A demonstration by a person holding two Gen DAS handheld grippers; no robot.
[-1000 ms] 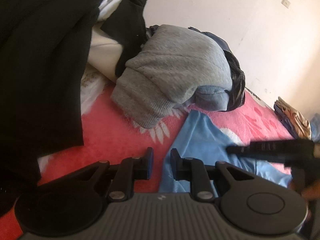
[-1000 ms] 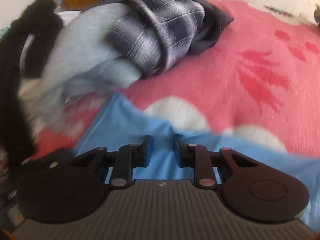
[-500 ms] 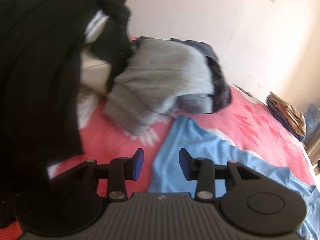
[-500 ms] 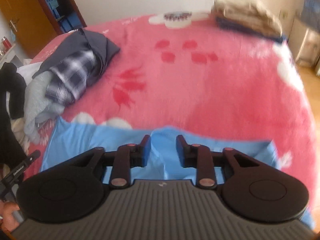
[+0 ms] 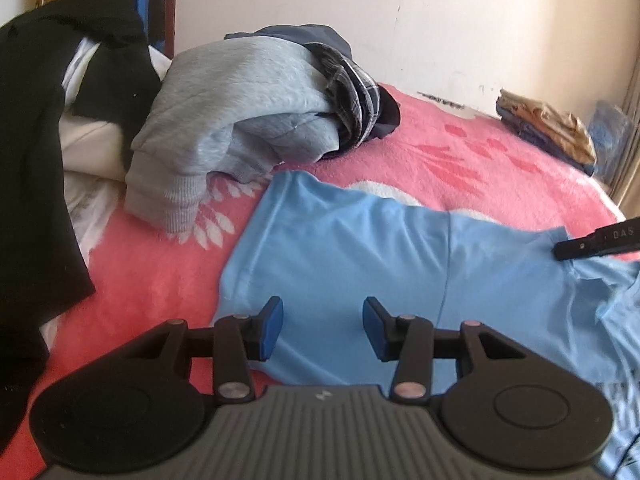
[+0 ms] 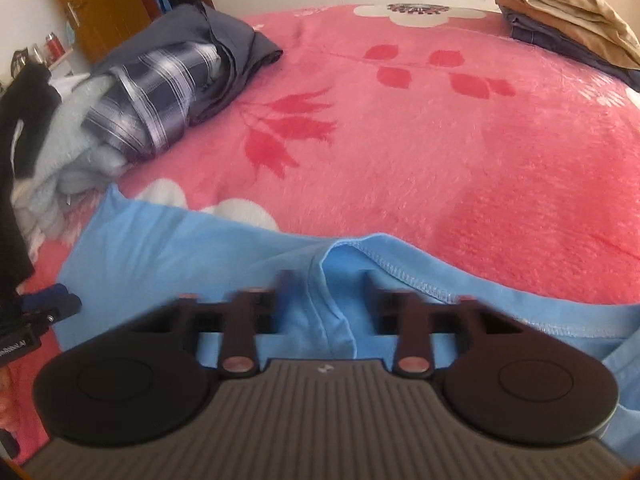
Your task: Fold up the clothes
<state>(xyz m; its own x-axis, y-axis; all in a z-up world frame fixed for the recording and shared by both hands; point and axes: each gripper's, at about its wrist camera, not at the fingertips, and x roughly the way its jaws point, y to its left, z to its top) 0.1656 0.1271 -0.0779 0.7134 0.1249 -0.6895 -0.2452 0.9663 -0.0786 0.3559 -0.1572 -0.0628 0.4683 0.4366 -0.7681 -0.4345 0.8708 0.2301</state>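
A light blue T-shirt (image 5: 360, 248) lies spread on the pink flowered blanket (image 6: 440, 140). My left gripper (image 5: 322, 328) hovers over the shirt's left part near its side edge. Its jaws are opening and its blue pads (image 5: 268, 330) grip nothing. My right gripper (image 6: 326, 300) is at the shirt's (image 6: 180, 248) far hemmed edge. Its jaws are closing, blurred and still apart, with a raised fold of blue cloth between them. A finger of the right gripper (image 5: 596, 240) shows at the right edge of the left wrist view.
A heap of a grey sweater (image 5: 240, 100), a plaid shirt (image 6: 152, 92) and dark cloth sits at the back left. A black garment (image 5: 36, 160) hangs at the left. A folded stack (image 6: 568, 28) lies at the far right corner, with a wooden door (image 6: 104, 4) behind.
The left gripper has opened wider and swung right over the blue shirt. The right gripper moved right along the shirt to its hemmed edge, and its fingers now blur around a fold.
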